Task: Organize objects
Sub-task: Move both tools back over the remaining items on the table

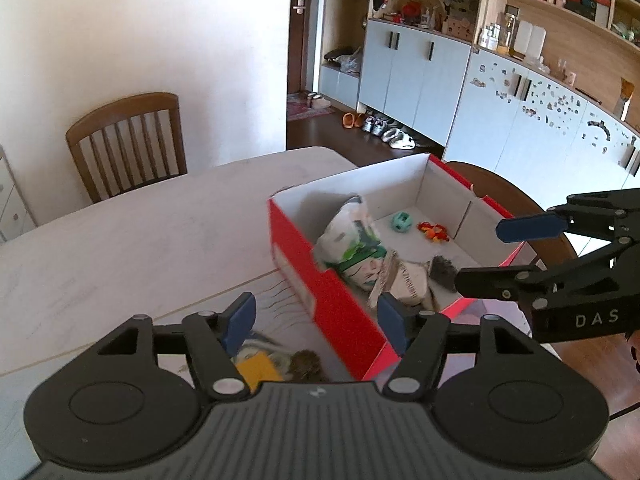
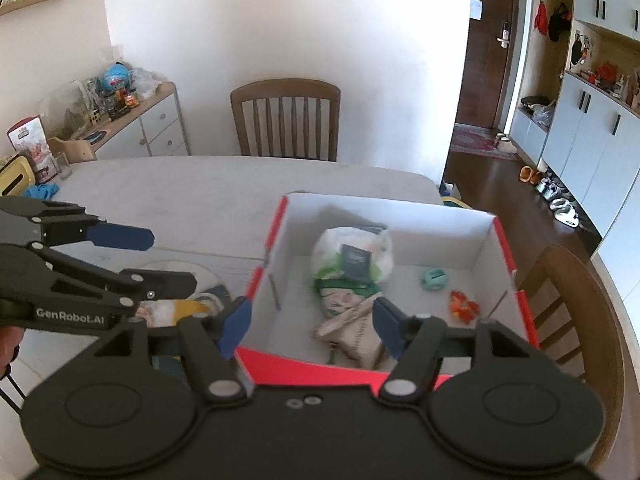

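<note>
Indoors, pale table (image 2: 200,188), red box (image 1: 336,312), wooden chair (image 2: 285,118), both grippers released, empty.

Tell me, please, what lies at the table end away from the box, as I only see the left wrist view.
Observer: A crumpled blue cloth lies there on the table, next to a clear glass.
Operator: Thank you. Is anything on top of the plastic bag in the box?
Observer: Yes, a small dark card rests on the plastic bag inside the red box.
Operator: And what is on the sideboard at the edge of my view?
Observer: The top of the sideboard is crowded with small colourful items.
</note>
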A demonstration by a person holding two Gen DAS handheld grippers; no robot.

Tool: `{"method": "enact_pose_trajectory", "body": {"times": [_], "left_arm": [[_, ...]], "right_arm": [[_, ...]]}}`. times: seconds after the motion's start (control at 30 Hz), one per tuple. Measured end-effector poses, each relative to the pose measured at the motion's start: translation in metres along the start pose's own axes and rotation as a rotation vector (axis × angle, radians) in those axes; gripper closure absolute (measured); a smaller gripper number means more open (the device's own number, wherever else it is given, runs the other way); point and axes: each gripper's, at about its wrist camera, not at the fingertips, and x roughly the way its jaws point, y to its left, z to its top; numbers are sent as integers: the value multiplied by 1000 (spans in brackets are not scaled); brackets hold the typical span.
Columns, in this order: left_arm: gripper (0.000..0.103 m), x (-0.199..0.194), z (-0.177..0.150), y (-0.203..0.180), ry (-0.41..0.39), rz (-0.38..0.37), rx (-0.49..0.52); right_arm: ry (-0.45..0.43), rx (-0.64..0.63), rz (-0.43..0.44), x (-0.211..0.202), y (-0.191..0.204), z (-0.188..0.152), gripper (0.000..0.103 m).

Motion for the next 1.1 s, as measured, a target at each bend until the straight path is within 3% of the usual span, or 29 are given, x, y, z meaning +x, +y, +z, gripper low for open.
{"method": "enact_pose_trajectory", "body": {"times": [0.3, 0.57, 0.83, 1.1], "left_arm": [[21, -20, -26, 43, 3, 20, -28], [18, -32, -44, 76, -1, 48, -54], [2, -33, -62, 96, -1, 72, -64], [1, -21, -83, 109, 15, 83, -44]], "right_arm": [[6, -28, 3, 4, 52, -3, 20], [9, -37, 11, 10, 84, -5, 14], [22, -34, 19, 19, 102, -11, 8], [49, -34, 31, 35, 112, -26, 3]]}}
